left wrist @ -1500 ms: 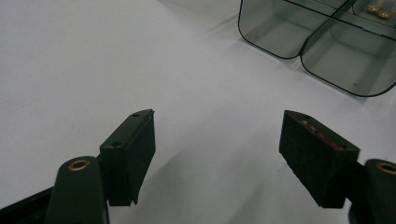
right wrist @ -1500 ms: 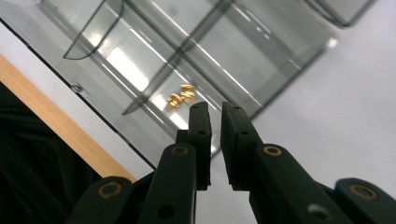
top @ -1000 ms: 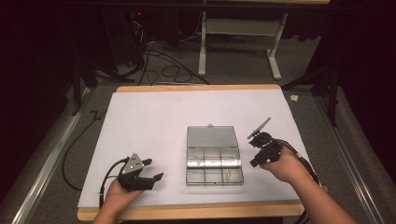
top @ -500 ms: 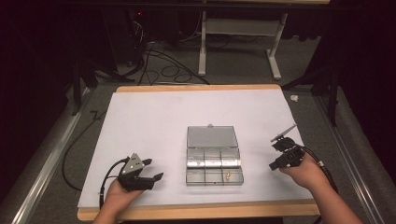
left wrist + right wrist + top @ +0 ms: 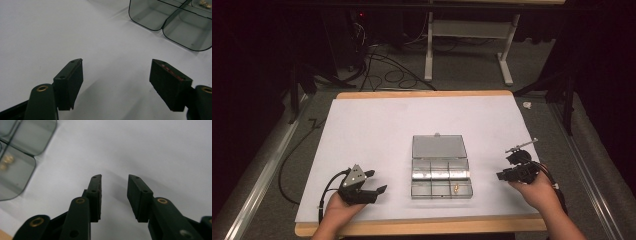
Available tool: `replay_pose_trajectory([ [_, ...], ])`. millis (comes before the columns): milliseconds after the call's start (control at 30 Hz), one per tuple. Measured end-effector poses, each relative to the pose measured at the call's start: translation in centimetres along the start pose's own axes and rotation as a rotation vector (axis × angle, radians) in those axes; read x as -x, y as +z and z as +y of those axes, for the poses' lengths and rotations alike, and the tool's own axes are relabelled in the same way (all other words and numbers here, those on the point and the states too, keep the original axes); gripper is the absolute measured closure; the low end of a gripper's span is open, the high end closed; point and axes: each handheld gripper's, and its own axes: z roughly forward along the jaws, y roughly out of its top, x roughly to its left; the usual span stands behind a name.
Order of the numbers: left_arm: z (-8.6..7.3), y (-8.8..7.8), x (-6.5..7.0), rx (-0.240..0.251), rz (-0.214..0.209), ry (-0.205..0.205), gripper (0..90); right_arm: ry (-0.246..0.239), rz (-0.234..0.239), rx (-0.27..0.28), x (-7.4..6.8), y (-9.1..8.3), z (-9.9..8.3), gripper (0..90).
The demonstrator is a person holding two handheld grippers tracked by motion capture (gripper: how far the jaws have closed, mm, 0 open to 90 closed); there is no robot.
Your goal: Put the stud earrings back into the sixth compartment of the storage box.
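Right gripper (image 5: 504,167), jaws just opening and empty, rests right of the open compartment box (image 5: 440,172) at table centre; brass pieces (image 5: 455,188) already lie inside. Left gripper (image 5: 374,181) waits, released.

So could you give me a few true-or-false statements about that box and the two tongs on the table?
1. The clear box has its lid open. True.
2. Small brass bits lie in one compartment. True.
3. The right tongs grip the box. False: nothing is between them; they have just been opening over bare white paper.
4. The left tongs are shut. False: they stand wide open.
5. The box sits between the two hands. True.
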Motion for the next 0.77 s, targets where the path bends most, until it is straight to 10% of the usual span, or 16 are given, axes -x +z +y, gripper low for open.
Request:
replay_pose_trajectory([
  [300, 0.0, 0.0, 0.1, 0.001, 0.001, 0.009, 27.6, 0.02, -0.019, 0.232, -2.0, 1.0, -2.8, 48.7],
  [367, 0.0, 0.1, 0.1, -0.005, 0.0, 0.009, 27.6, 0.043, -0.026, 0.389, -2.3, 1.7, -4.9, 45.4],
  [667, 0.1, 0.3, 0.2, -0.021, 0.011, 0.018, 27.8, 0.117, -0.012, 0.451, -1.6, 1.7, -5.8, 33.1],
  [767, 0.1, 0.3, 0.2, -0.027, 0.008, 0.023, 27.8, 0.082, -0.04, 0.458, -1.5, 1.8, -5.7, 15.4],
])
